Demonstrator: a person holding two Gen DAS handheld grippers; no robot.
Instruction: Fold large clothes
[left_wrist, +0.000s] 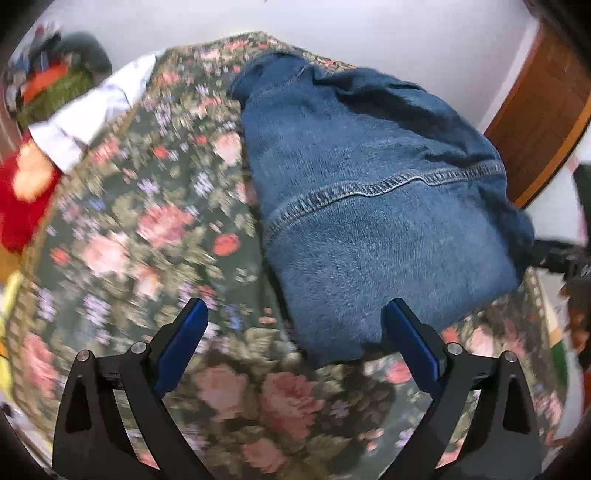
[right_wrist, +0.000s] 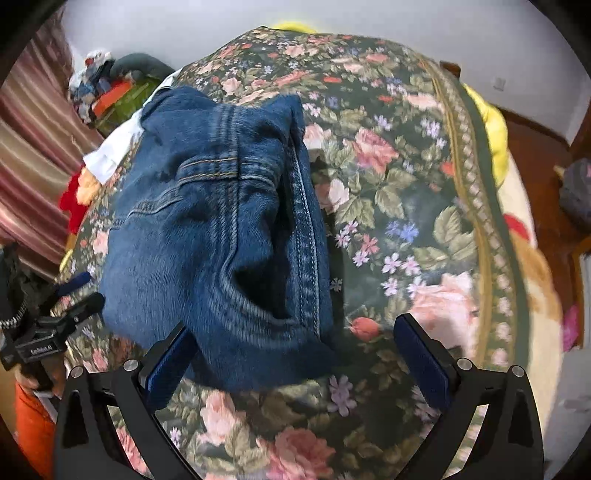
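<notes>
Nearest the left wrist camera, the left gripper (left_wrist: 295, 328) stands spread wide with nothing pinched; its right-hand pad sits right at the near edge of the jeans (left_wrist: 369, 206). The right gripper (right_wrist: 295, 343) is likewise spread, the bottom end of the folded denim lying between its fingers, though whether the pads touch the cloth I cannot tell. Beyond, the jeans lie in a thick folded bundle on the floral bedspread (left_wrist: 147, 229), with a white garment (left_wrist: 96, 110) further off at the bed's edge. The risk, I judge: closing on only the top layer would drag the bundle open, and the loose bulging fold seen from the right could slump sideways
</notes>
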